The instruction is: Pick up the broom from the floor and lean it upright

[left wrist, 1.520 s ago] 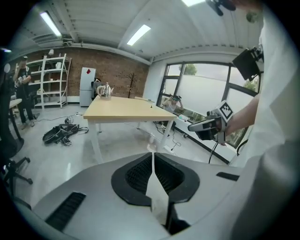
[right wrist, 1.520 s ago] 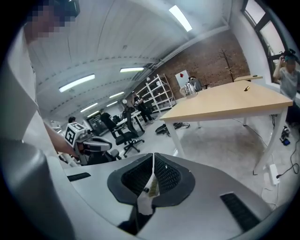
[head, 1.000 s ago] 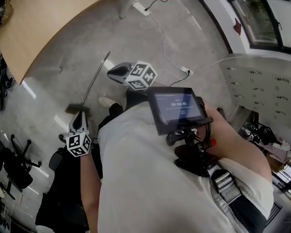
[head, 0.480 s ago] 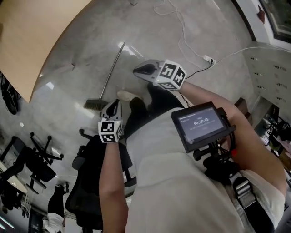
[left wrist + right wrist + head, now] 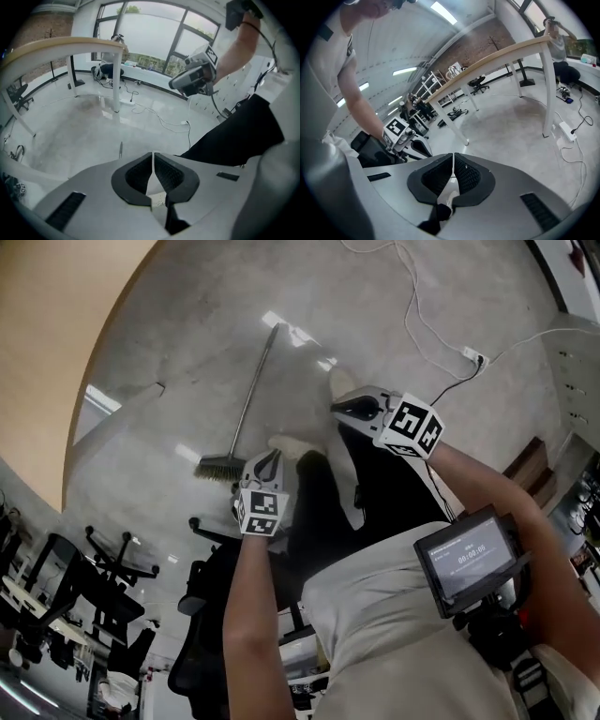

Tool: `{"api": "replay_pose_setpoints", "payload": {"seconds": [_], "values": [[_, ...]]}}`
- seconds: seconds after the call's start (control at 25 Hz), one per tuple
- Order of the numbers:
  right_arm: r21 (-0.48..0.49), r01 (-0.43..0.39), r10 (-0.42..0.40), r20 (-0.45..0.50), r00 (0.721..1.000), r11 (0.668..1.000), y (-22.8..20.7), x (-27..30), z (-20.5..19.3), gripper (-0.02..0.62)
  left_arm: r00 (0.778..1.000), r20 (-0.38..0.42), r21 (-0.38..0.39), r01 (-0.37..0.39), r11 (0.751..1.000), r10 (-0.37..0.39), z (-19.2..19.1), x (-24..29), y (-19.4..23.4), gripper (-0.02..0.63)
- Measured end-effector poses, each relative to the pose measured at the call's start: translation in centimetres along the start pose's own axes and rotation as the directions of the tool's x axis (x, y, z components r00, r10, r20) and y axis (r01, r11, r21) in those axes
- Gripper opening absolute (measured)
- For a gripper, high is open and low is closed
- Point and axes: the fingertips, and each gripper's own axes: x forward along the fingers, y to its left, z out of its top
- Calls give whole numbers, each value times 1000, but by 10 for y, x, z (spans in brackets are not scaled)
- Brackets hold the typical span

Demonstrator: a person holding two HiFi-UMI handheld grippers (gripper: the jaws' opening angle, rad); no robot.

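While the broom (image 5: 246, 399) lies flat on the floor (image 5: 178, 362), its bristles toward the person and its handle running away from them, neither claw is ready to take it. The left claw (image 5: 272, 457) is pressed fully together with nothing in it and hangs just beside the bristle end. The right claw (image 5: 340, 407) is likewise closed and empty, off to the right of the handle and apart from it. To do this step well, both should probably spread wide before they reach the floor, since closed tips would only nudge the thin handle and roll it. The handle looks a better hold than the bristles: the left claw low, just above the head, the right claw further along, each squarely across the shaft. The broom can then pivot on its bristles as it rises. The shoe (image 5: 286, 442) sits close to the head, so the left approach needs care, and the worktop (image 5: 56, 324) edge seems a likely rest.
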Motion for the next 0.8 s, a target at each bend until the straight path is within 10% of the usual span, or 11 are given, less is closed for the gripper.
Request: {"api": "replay_pose_setpoints", "payload": {"seconds": [0.44, 0.8], "values": [[-129, -24, 14, -82, 997, 991, -68, 60, -56, 23, 987, -66, -212, -155, 965, 144, -76, 76, 77, 21], [-107, -48, 43, -49, 998, 993, -154, 124, -97, 23, 984, -160, -47, -90, 995, 81, -117, 196, 104, 21]]}}
